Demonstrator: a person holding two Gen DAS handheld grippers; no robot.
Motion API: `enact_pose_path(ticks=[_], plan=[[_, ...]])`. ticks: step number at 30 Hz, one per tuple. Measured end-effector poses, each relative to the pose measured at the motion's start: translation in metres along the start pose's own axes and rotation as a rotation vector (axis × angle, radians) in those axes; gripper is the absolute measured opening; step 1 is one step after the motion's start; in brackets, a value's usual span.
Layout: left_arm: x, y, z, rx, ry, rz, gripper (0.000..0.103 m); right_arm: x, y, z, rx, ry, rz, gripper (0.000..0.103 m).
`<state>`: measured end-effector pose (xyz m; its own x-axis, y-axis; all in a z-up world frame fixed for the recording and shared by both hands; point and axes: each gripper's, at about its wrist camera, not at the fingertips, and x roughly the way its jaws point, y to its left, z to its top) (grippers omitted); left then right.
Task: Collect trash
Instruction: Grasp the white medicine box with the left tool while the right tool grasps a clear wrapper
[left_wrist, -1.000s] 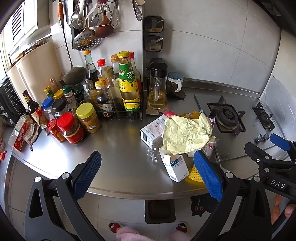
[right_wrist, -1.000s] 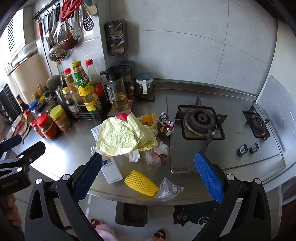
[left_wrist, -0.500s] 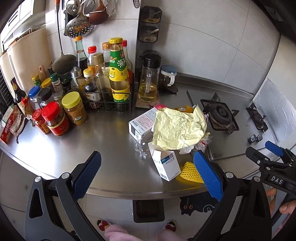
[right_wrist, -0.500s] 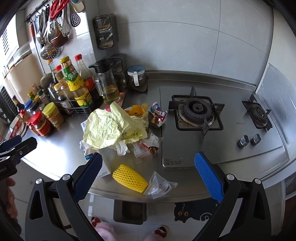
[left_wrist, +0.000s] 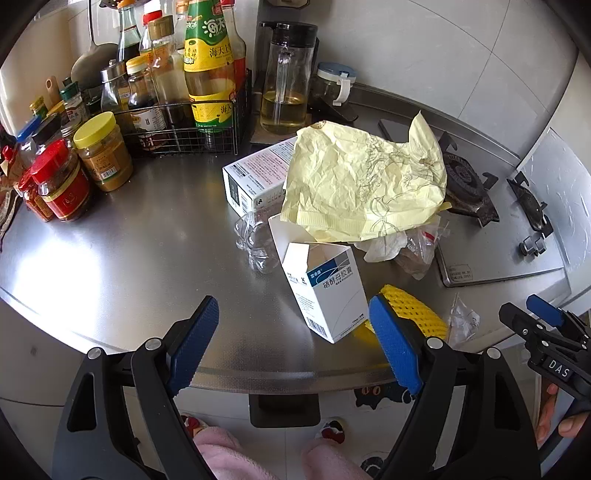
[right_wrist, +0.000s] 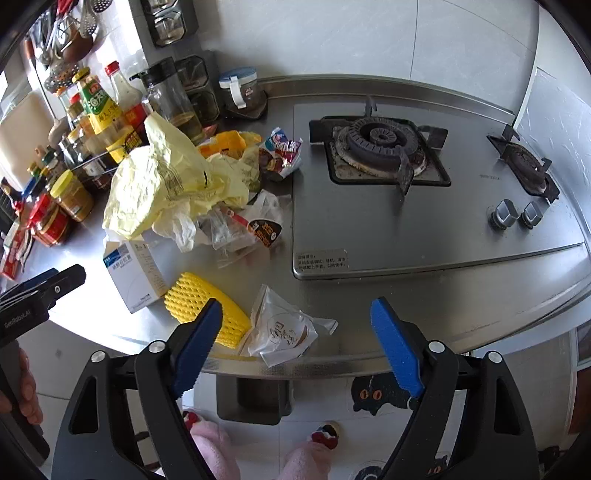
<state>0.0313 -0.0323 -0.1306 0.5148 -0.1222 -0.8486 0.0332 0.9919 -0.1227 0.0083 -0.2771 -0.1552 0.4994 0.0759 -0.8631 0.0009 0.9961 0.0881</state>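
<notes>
A pile of trash lies on the steel counter: crumpled yellow paper (left_wrist: 364, 184) (right_wrist: 162, 184), a white and blue carton (left_wrist: 325, 295) (right_wrist: 135, 273), a larger white box (left_wrist: 258, 177), a yellow foam net (left_wrist: 412, 314) (right_wrist: 207, 310), a clear wrapper (right_wrist: 282, 332) and snack wrappers (right_wrist: 280, 151). My left gripper (left_wrist: 295, 347) hovers at the counter's front edge just before the carton; its jaws are closing with nothing between them. Over the clear wrapper, my right gripper (right_wrist: 295, 347) stands with its jaws closing and no pad touching it.
A wire rack of sauce bottles (left_wrist: 207, 74), jars (left_wrist: 103, 151) and an oil jug (left_wrist: 284, 85) crowd the back left. A gas hob (right_wrist: 384, 147) with knobs (right_wrist: 517, 214) fills the right. Below the edge are a floor bin (right_wrist: 251, 398) and pink slippers (right_wrist: 210, 443).
Both grippers have dropped toward the counter and tilted further down, so the trash pile looks much larger. Their jaws have narrowed a little. The trash has not moved.
</notes>
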Motion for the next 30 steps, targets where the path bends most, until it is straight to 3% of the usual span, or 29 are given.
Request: enact_pose_path(ticks=[2, 13, 21, 24, 30], plan=[[0.012, 0.000, -0.004, -0.005, 0.015, -0.008, 0.079, 0.010, -0.001, -0.006, -0.003, 0.013, 0.015, 0.062], [0.054, -0.002, -0.002, -0.041, 0.035, -0.013, 0.079, 0.044, 0.001, -0.018, 0.008, 0.046, 0.050, 0.061], [0.070, 0.001, 0.002, -0.068, 0.049, -0.072, 0.085, 0.062, 0.005, -0.019, 0.013, 0.071, 0.086, 0.060], [0.075, -0.001, 0.003, -0.070, 0.050, -0.095, 0.085, 0.069, 0.002, -0.020, 0.029, 0.090, 0.107, 0.045], [0.082, -0.002, 0.004, -0.091, 0.054, -0.157, 0.081, 0.072, -0.004, -0.022, 0.057, 0.090, 0.135, 0.033]])
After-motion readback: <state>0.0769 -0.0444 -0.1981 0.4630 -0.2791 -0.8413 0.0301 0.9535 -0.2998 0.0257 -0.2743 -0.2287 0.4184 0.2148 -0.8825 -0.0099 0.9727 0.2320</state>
